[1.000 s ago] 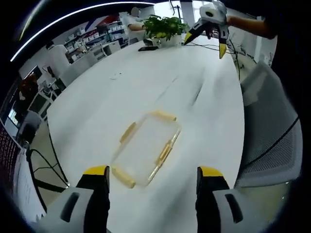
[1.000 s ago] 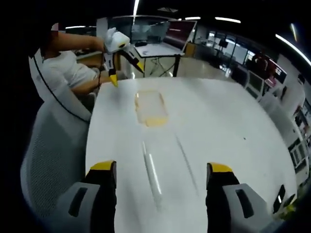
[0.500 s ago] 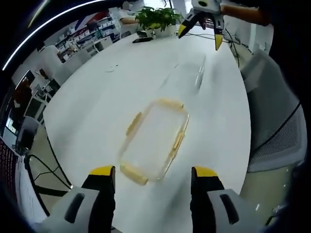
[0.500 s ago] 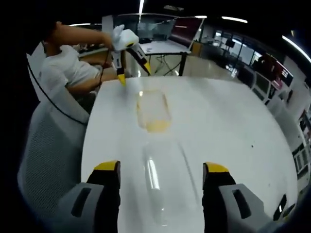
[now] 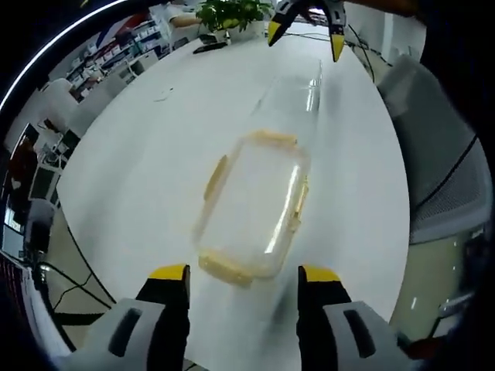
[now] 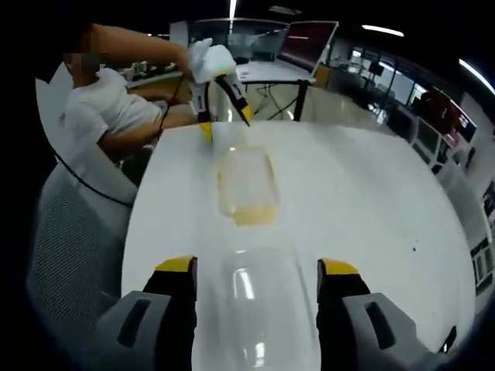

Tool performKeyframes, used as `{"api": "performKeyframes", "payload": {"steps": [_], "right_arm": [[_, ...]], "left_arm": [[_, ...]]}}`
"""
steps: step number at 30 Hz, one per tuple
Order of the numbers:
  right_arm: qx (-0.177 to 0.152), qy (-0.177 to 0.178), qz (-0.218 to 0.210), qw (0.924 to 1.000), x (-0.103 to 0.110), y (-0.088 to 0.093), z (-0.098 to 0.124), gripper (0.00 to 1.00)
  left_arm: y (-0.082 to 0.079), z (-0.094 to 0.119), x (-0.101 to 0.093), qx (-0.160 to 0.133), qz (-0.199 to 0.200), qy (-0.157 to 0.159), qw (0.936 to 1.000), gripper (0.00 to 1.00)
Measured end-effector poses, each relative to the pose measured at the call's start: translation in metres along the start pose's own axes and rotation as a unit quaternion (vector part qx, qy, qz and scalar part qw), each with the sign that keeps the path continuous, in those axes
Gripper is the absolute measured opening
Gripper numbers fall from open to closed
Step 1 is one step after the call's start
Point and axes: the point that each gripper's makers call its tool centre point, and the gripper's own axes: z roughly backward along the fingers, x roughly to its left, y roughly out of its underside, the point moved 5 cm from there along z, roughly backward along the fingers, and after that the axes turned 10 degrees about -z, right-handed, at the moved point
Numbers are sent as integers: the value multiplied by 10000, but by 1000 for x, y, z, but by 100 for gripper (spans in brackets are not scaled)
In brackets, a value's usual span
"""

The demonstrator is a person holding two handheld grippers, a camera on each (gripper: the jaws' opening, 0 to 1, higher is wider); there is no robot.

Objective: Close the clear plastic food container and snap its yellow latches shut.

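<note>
A clear plastic piece with yellow latches (image 5: pixel 251 209) lies flat on the white table (image 5: pixel 139 178), just beyond my left gripper (image 5: pixel 244 274). That gripper is open, with its yellow-tipped jaws either side of the piece's near end. A second clear piece without yellow (image 5: pixel 298 97) lies farther along the table. My right gripper (image 5: pixel 304 42) hangs open past it. In the right gripper view, the plain clear piece (image 6: pixel 259 309) sits between the open jaws of my right gripper (image 6: pixel 257 267). The latched piece (image 6: pixel 246 185) lies beyond it, and the left gripper (image 6: pixel 226 124) hovers open over its far end.
A grey mesh chair (image 5: pixel 441 154) stands at the table's right edge, also seen as a chair (image 6: pixel 69 232) on the left. A potted plant (image 5: pixel 224 11) and a dark flat item (image 5: pixel 210 48) sit at the far end. The person (image 6: pixel 108 108) is seated by the table.
Both cameras have moved in: the latched piece now fills more of the left gripper view, and the plain clear piece has come between the right gripper's jaws. Neither piece has moved on the table.
</note>
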Motion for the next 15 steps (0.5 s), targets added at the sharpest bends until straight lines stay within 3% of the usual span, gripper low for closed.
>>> {"api": "performKeyframes", "payload": {"steps": [15], "right_arm": [[112,-294,277,9991,3,-15,-49,53]], "left_arm": [[16,-19,12,205,-525,311,9979,44]]}}
